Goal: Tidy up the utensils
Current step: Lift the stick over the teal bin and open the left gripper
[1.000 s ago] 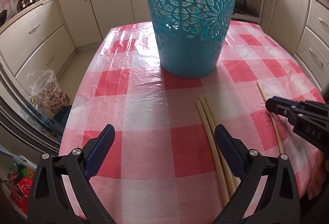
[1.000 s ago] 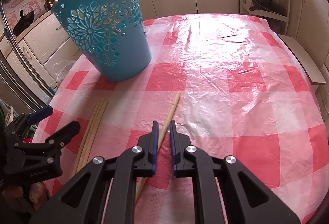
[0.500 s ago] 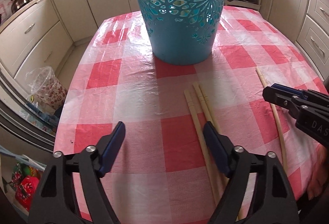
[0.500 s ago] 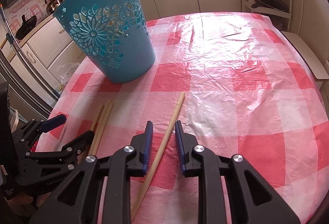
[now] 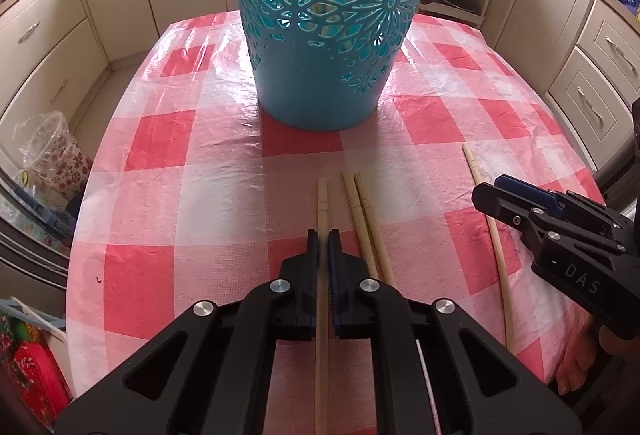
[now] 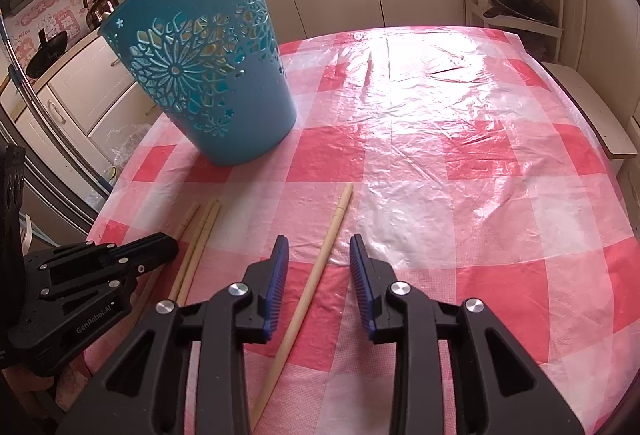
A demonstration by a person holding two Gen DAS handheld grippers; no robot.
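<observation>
Checked tablecloth (image 5: 224, 219), chopstick (image 5: 322, 203) inside left tongs (image 5: 323, 235)

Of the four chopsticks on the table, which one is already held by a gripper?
The leftmost chopstick: the left gripper is shut on it. The pair beside it lies free, and the lone chopstick lies untouched between the right gripper's opening jaws.

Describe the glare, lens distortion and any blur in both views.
Right wrist view: strong window glare washes out the far tablecloth; the fisheye bows the cabinets and leans the basket; the chopstick between the gripper's opening jaws is sharp. Left wrist view: milder sheen beside the basket, dark vignetted corners, curved cabinet lines; no obvious motion blur.
</observation>
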